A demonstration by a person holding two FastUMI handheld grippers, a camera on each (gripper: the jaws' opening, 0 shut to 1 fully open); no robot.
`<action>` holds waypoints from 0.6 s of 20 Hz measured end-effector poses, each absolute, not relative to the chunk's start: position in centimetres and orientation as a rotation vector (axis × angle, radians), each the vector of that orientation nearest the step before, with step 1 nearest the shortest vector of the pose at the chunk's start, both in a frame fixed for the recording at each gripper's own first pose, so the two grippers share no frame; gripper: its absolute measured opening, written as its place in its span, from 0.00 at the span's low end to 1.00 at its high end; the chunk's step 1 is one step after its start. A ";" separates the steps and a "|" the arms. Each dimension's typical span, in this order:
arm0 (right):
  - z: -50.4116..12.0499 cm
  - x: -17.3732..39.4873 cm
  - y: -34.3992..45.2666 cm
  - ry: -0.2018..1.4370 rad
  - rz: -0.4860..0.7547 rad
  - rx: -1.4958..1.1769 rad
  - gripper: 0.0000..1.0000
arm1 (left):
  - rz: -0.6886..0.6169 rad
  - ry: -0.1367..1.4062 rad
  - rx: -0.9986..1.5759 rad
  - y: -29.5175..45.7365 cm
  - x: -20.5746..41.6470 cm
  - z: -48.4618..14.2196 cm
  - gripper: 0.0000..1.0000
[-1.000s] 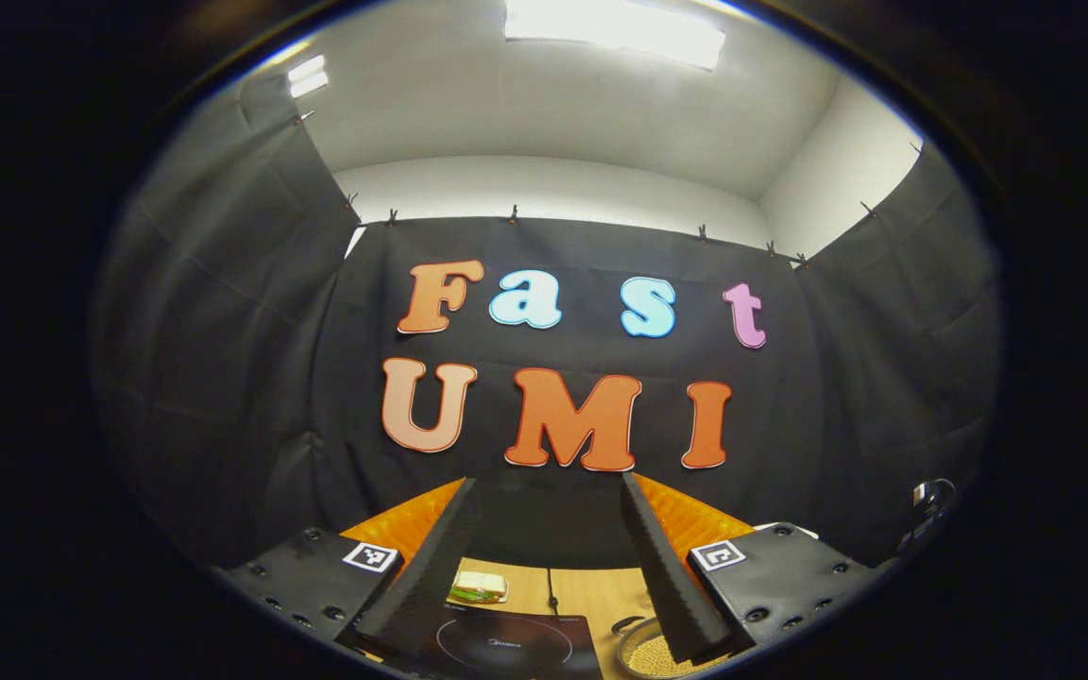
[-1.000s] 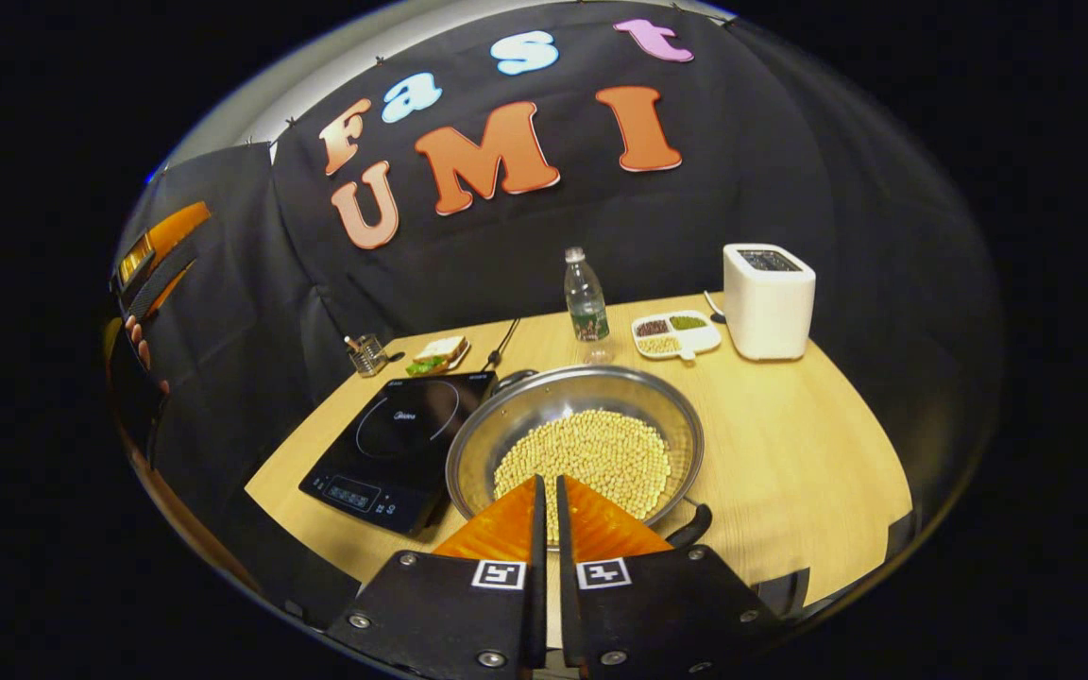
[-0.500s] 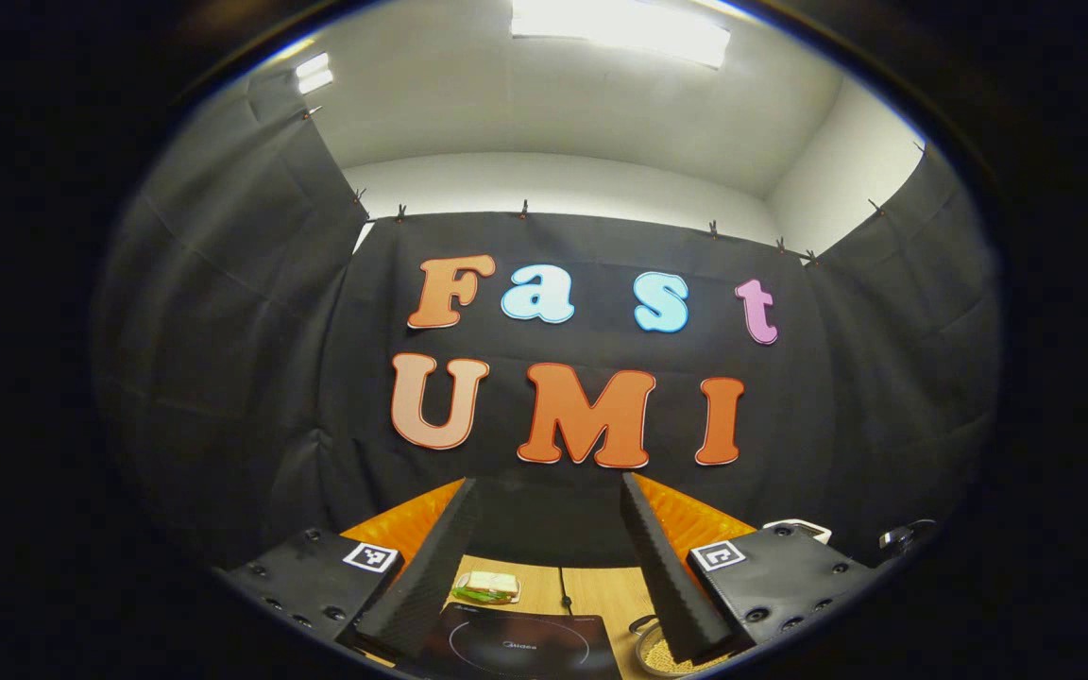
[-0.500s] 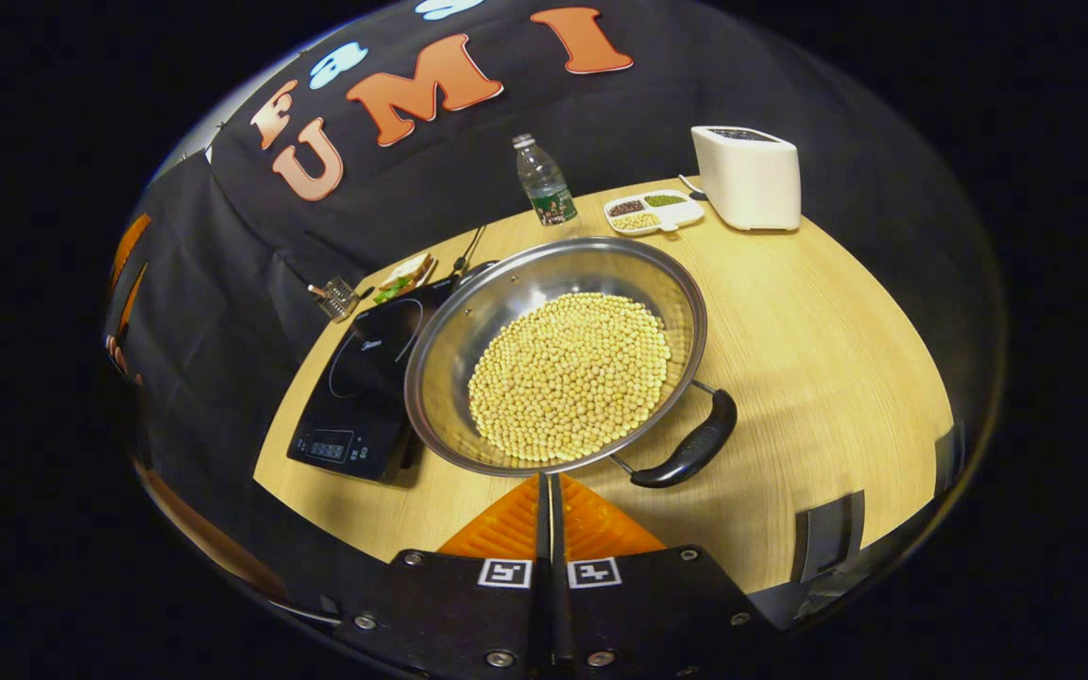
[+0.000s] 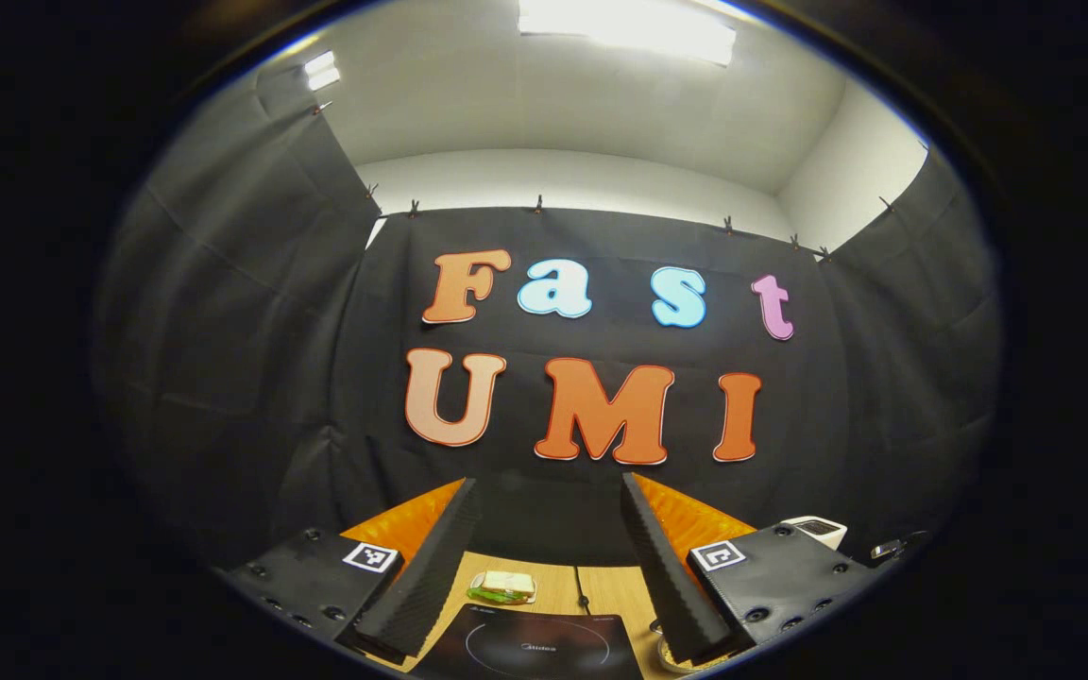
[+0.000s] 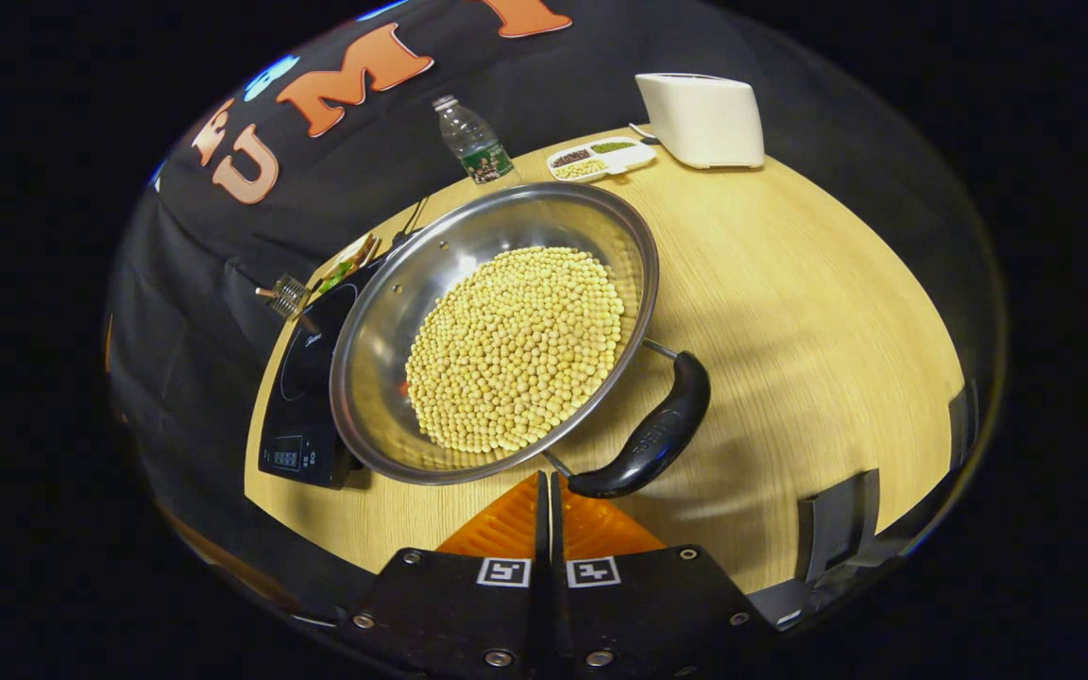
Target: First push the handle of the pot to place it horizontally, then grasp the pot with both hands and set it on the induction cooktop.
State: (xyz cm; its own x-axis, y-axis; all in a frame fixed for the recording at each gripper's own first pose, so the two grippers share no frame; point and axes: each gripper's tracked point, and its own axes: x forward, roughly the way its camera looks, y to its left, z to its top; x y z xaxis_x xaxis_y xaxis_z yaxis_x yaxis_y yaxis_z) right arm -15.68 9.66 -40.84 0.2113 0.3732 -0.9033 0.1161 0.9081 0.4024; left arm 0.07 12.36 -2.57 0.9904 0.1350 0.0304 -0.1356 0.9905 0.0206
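Steel, wide and shallow, the pot [image 6: 497, 331] sits on the wooden table [image 6: 790, 283] in the right gripper view, its bowl holding a bed of pale yellow beans [image 6: 516, 345]. Its left edge overlaps the induction cooktop [image 6: 303, 387], a flat black slab whose control panel faces the near edge of the table. A curved black handle [image 6: 648, 439] sticks out from the pot's near right side on two thin metal rods, lying slantwise across the wood.

The right gripper [image 6: 549, 486] is just below that handle, its two fingers pressed together with nothing between them — the tips lie close to the handle's lower end, though I cannot tell whether they touch it.

Farther back on the table stand a plastic water bottle [image 6: 473, 142], a small divided dish [image 6: 601, 159] of grains and a white toaster [image 6: 700, 118]. A sandwich [image 6: 346, 264] and a small wire basket [image 6: 287, 295] lie behind the cooktop.

In the left gripper view, the left gripper [image 5: 549, 515] is held high and level, fingers spread wide apart and holding nothing. Between them, low down, are the cooktop [image 5: 530, 647] and the sandwich [image 5: 503, 587] — the toaster [image 5: 816, 529] peeks out at the right.
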 end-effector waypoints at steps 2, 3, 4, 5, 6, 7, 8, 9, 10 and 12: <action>-41.5 -15.1 9.2 1.376 0.164 0.450 0.00 | 0.143 -0.024 0.036 12.8 0.1 -2.9 0.97; -41.8 -15.0 8.7 1.384 0.140 0.464 0.00 | 0.147 -0.022 0.046 13.1 0.2 -3.1 0.97; -42.2 -14.4 8.1 1.389 0.116 0.485 0.00 | 0.155 -0.020 0.053 13.4 0.1 -3.3 0.97; -42.3 -13.9 7.8 1.390 0.099 0.506 0.00 | 0.166 -0.017 0.061 13.8 0.2 -3.5 0.97; -42.6 -13.4 7.5 1.390 0.087 0.508 0.00 | 0.175 -0.014 0.071 14.3 0.2 -3.7 0.97; -42.8 -13.0 6.8 1.384 0.074 0.498 0.00 | 0.181 -0.010 0.077 14.4 0.3 -3.9 0.97; -43.0 -12.5 6.4 1.382 0.064 0.484 0.00 | 0.184 -0.006 0.079 14.7 0.4 -4.1 0.97; -43.1 -11.9 6.1 1.381 0.054 0.472 0.00 | 0.185 -0.001 0.082 14.8 0.4 -4.3 0.97; -43.2 -11.5 5.7 1.380 0.047 0.459 0.00 | 0.189 0.005 0.087 15.0 0.6 -4.5 0.97; -43.5 -10.7 5.0 1.373 0.034 0.446 0.00 | 0.192 0.012 0.092 15.3 0.7 -4.8 0.97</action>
